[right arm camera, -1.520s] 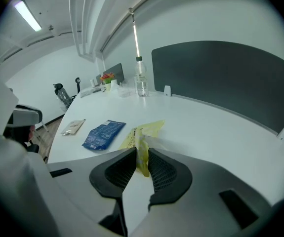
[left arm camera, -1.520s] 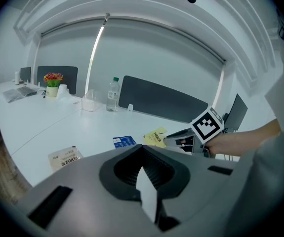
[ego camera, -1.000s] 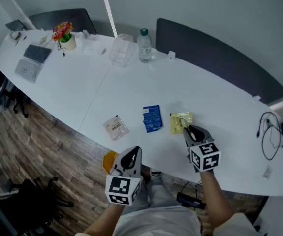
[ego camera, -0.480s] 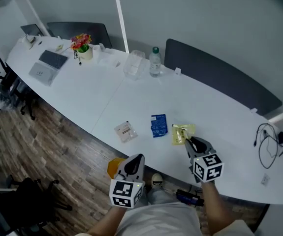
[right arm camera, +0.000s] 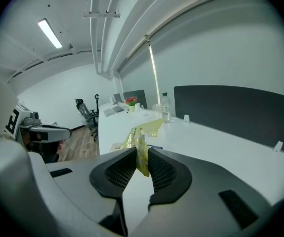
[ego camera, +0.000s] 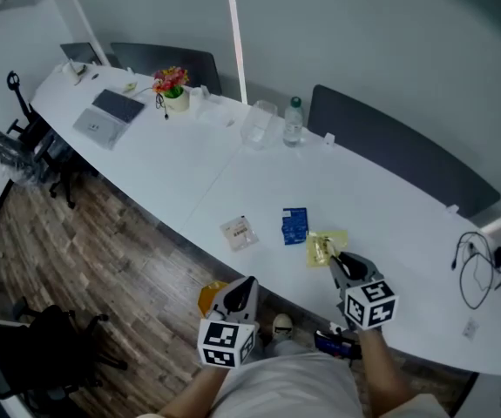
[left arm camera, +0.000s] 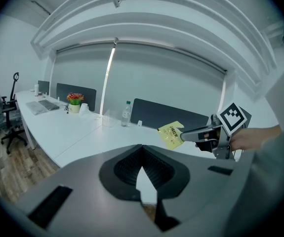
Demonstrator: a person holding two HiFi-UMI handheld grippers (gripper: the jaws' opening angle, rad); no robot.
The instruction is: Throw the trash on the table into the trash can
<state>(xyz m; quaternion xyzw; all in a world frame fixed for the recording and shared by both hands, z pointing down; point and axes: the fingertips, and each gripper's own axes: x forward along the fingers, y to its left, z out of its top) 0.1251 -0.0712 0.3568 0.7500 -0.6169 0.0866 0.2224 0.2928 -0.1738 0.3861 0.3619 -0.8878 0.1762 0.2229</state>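
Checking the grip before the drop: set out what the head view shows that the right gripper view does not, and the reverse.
Head view only: the cables at the table's right end, the orange object on the floor by the table's near edge, and the marker cube on the right tongs.
Right gripper view only: the ceiling light strip, and a close look at both pads pressing the yellow packet between them.
Both: the yellow packet in the right tongs, the water bottle, the flower pot and the white table.
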